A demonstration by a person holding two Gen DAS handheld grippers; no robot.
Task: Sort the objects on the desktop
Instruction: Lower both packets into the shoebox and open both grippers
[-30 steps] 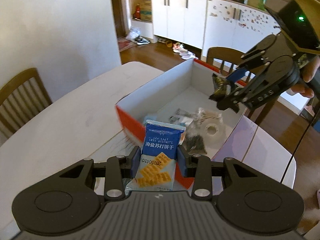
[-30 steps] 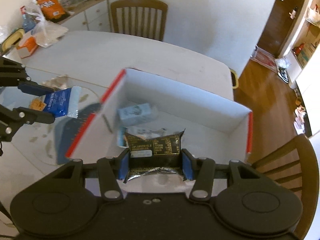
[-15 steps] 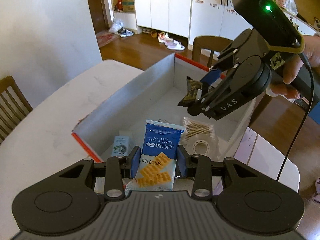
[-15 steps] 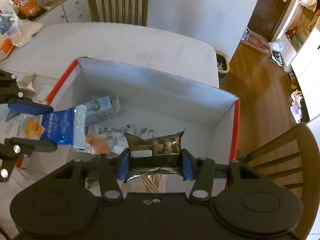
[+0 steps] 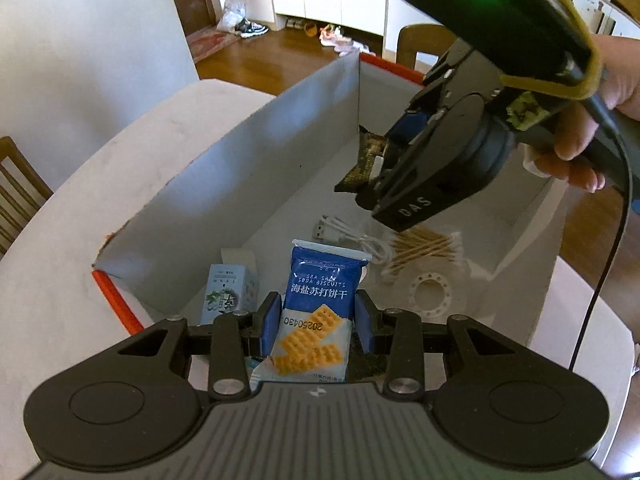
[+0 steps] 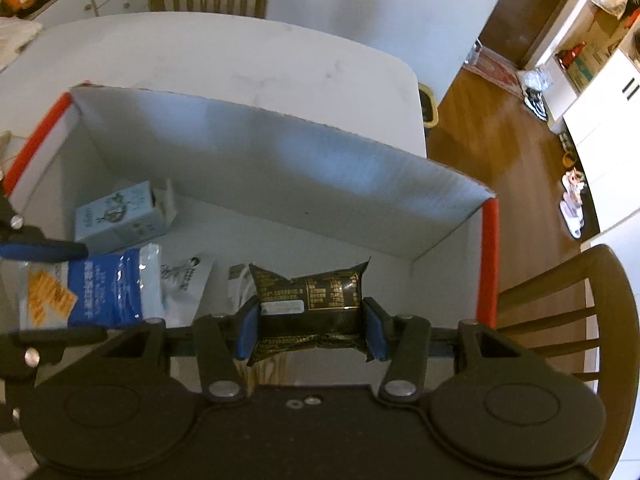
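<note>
1. From the left wrist camera: the left hand-held gripper (image 5: pixel 316 322) is clamped on a blue biscuit packet (image 5: pixel 318 304), blue pads pressing its two long sides, so the packet's long axis runs straight forward along the fingers. It hangs above the near end of the open cardboard box (image 5: pixel 240 168), which sits on the white bench (image 5: pixel 80 216). On the box floor below lie a small pale-blue carton (image 5: pixel 230 292), a white cable (image 5: pixel 352 238), a bundle of cotton swabs (image 5: pixel 424 248) and a white ring-shaped part (image 5: pixel 432 294). Further in, the right hand-held gripper (image 5: pixel 376 168), held by a person's hand (image 5: pixel 580 136), hangs above the far half of the box.

2. From the right wrist camera: the right hand-held gripper (image 6: pixel 310 320) is clamped on a dark snack packet (image 6: pixel 310 300) by its two ends, so its long axis lies crosswise between the pads. The packet hangs inside the box walls near the red-edged far end (image 6: pixel 488 256), with bare floor beneath it. The blue packet (image 6: pixel 108 288) shows at the left.

3. My judgement: both packets sit directly above the box floor, so each release is simply a drop straight down; neither needs to travel sideways.
</note>
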